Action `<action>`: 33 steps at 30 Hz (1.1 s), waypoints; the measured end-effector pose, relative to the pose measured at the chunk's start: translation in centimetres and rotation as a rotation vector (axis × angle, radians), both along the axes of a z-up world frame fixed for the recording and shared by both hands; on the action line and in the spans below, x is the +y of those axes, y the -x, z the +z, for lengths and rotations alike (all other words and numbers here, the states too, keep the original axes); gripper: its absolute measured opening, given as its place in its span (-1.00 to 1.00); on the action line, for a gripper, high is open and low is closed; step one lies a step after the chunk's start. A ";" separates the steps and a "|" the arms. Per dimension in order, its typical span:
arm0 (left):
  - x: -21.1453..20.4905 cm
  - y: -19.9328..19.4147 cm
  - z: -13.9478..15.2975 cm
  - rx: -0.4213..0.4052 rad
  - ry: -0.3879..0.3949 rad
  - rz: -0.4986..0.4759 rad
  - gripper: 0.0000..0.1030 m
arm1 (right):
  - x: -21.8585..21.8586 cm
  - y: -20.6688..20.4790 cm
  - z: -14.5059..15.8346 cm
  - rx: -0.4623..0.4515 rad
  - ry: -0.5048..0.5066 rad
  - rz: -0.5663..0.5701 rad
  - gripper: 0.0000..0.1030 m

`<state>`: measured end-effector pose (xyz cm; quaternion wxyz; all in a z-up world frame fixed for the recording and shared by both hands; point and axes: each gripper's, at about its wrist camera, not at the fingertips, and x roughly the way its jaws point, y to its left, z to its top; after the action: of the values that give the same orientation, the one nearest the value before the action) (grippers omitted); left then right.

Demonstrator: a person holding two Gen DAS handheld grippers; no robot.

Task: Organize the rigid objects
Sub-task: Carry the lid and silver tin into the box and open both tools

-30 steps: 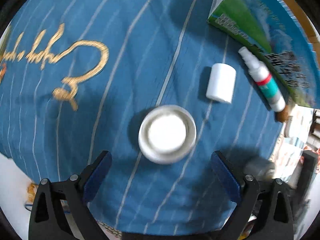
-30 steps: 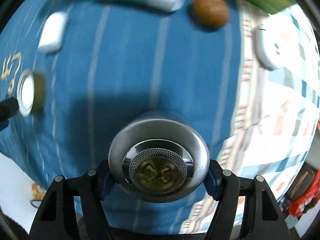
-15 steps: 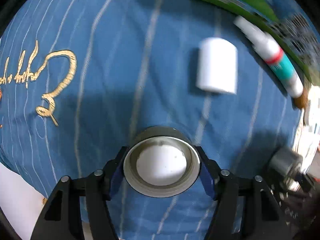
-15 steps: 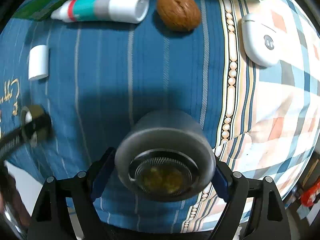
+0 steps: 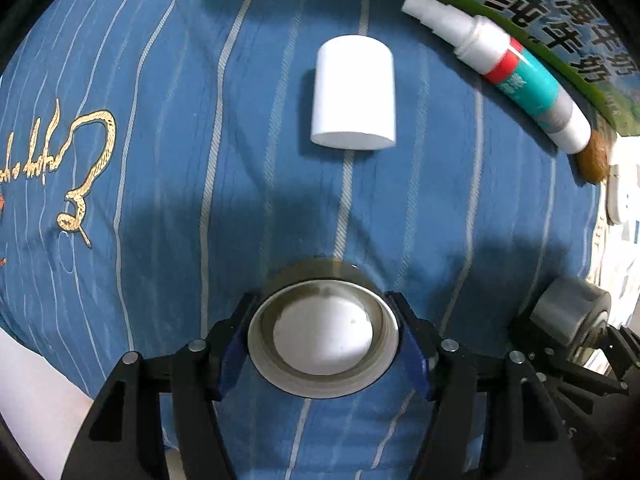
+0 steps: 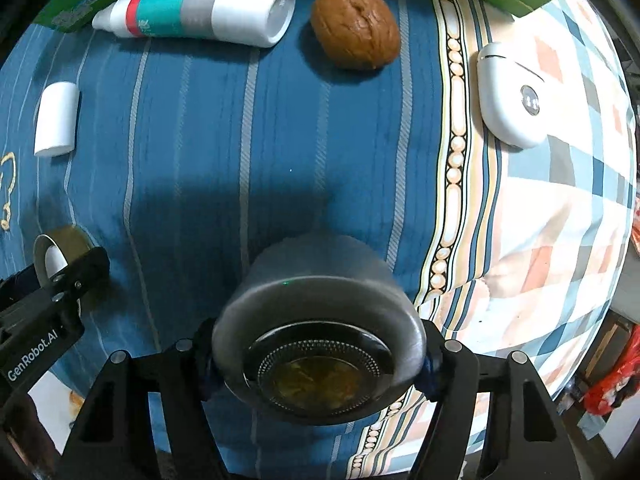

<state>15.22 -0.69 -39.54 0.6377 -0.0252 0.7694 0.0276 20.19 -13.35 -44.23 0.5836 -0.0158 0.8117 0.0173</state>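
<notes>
Both grippers point nearly straight down at the blue striped bedspread (image 5: 168, 168), each clamped on something round. Nearest, the left gripper (image 5: 323, 340) squeezes a tape roll (image 5: 323, 338) lying flat, its hole facing up, pale core and olive-brown rim showing. The right gripper (image 6: 318, 360), whose jaws are closing, pinches a grey metal cup (image 6: 318, 312) with a mesh bottom. Beyond the tape, dead ahead, a white cap (image 5: 354, 92) lies on its side, long axis running away from the fingers. Farthest, a teal spray bottle (image 5: 508, 68) rests against a green carton (image 5: 560, 12).
</notes>
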 end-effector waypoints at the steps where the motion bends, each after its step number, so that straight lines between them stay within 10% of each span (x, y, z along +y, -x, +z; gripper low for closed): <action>1: -0.2 -0.2 0.5 -0.003 0.006 0.000 0.22 | 0.4 0.4 -0.4 0.002 -0.001 -0.001 0.42; 19: -4.4 -0.2 12.0 -0.199 0.102 -0.067 0.22 | -2.3 0.0 7.8 -0.089 -0.064 0.006 0.41; 33: -3.9 -8.4 22.7 -0.394 0.166 -0.121 0.22 | -4.8 -7.6 18.8 -0.214 -0.209 -0.027 0.41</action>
<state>23.63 -4.64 -16.86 0.7720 -0.0361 0.6295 -0.0798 27.84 -18.17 -25.43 0.6653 0.0543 0.7388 0.0923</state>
